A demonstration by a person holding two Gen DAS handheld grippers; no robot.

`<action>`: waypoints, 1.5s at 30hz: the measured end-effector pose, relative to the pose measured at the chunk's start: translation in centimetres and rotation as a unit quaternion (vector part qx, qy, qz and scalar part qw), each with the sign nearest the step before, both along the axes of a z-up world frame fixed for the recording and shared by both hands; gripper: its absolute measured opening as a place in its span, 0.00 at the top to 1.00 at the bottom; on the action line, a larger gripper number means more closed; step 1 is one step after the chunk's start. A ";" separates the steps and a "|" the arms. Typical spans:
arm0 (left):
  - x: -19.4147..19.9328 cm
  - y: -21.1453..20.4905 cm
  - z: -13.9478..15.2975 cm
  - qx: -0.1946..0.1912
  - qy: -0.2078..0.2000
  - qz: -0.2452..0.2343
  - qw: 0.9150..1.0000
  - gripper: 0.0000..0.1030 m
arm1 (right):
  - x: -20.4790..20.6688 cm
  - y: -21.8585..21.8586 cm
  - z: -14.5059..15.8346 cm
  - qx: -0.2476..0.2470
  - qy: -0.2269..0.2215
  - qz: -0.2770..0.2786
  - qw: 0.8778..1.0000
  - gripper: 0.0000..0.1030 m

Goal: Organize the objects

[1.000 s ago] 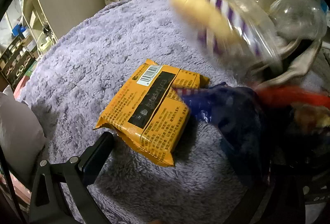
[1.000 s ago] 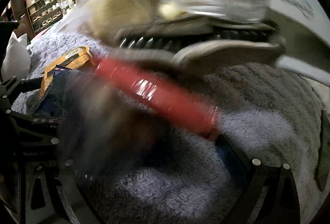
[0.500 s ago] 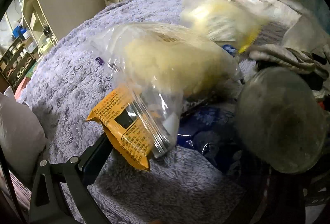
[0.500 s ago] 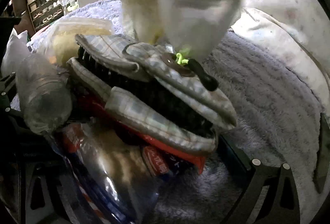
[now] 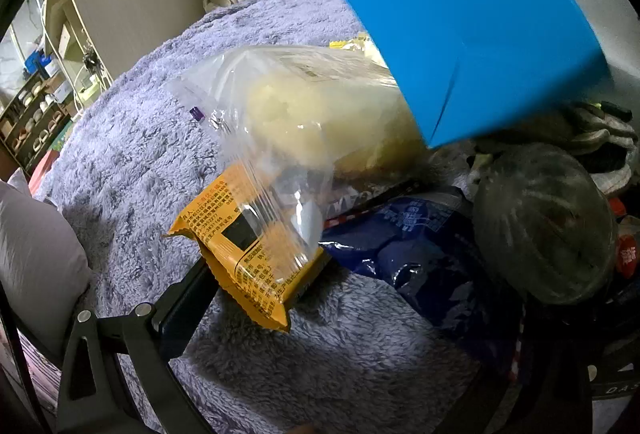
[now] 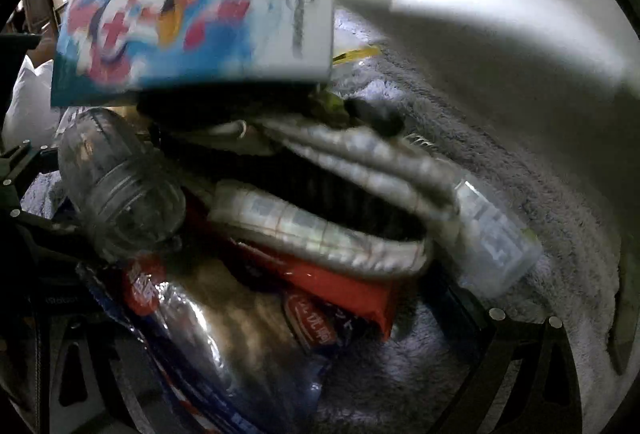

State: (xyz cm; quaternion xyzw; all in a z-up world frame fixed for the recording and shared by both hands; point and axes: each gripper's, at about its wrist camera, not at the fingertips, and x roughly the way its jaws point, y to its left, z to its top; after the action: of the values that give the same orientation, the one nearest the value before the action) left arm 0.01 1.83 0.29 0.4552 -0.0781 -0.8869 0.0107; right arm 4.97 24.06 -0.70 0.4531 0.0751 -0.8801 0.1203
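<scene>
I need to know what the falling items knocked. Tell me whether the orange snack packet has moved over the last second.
Yes. In the left wrist view the orange snack packet has slid down-left toward the left tool's finger, and now lies partly under the clear bag.

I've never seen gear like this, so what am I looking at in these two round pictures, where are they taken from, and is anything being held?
No robot here: a person holds a two-finger gripper in each hand, and each gripper carries a fisheye camera looking along its fingers, hence the round pictures.

The left camera shows a black finger over a purple fleece blanket. On it lie an orange snack packet, a clear bag of yellow food, a dark blue packet and a clear bottle. A blurred blue box is above them.

The right camera sees the same pile: the bottle, a checked pouch and a red packet.

Nothing looks gripped; neither gripper's state is clear.
</scene>
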 end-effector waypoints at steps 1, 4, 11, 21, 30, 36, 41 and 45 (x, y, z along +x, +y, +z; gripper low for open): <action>0.0 0.1 0.0 0.000 0.000 0.000 1.000 0.00 | 0.1 0.1 0.1 0.000 0.000 0.000 1.000 0.00; 0.1 0.0 -0.1 0.007 0.001 0.000 1.000 0.00 | 0.2 0.2 0.0 -0.001 0.000 0.000 1.000 0.00; 0.0 -1.1 -0.4 0.039 -0.002 0.002 0.999 0.00 | 0.0 -0.2 -0.1 0.000 0.000 0.000 1.000 0.00; 0.2 -1.2 -0.6 0.046 -0.005 -0.005 0.999 0.00 | -0.8 -1.3 -0.1 0.003 0.004 0.000 1.000 0.00; 0.3 -1.5 -0.5 0.060 -0.006 -0.006 0.998 0.00 | -1.1 -0.5 -0.7 0.002 -0.001 0.002 1.000 0.00; -0.1 -1.7 -0.4 0.059 -0.021 -0.018 0.998 0.00 | -1.0 0.1 -1.2 0.004 -0.002 0.005 1.000 0.00; 0.0 -1.8 -0.2 0.062 -0.037 -0.026 0.997 0.00 | -2.1 0.0 -1.5 0.009 -0.014 0.022 1.000 0.00; 0.1 -1.6 0.0 0.059 -0.043 -0.029 0.997 0.04 | -2.7 0.8 -1.7 0.008 -0.046 0.032 0.998 0.00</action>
State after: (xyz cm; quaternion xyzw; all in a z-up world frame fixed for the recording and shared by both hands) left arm 0.11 0.20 0.26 0.4902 -0.0394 -0.8695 -0.0453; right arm 2.30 24.82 -2.40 0.4916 0.0906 -0.8533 0.1484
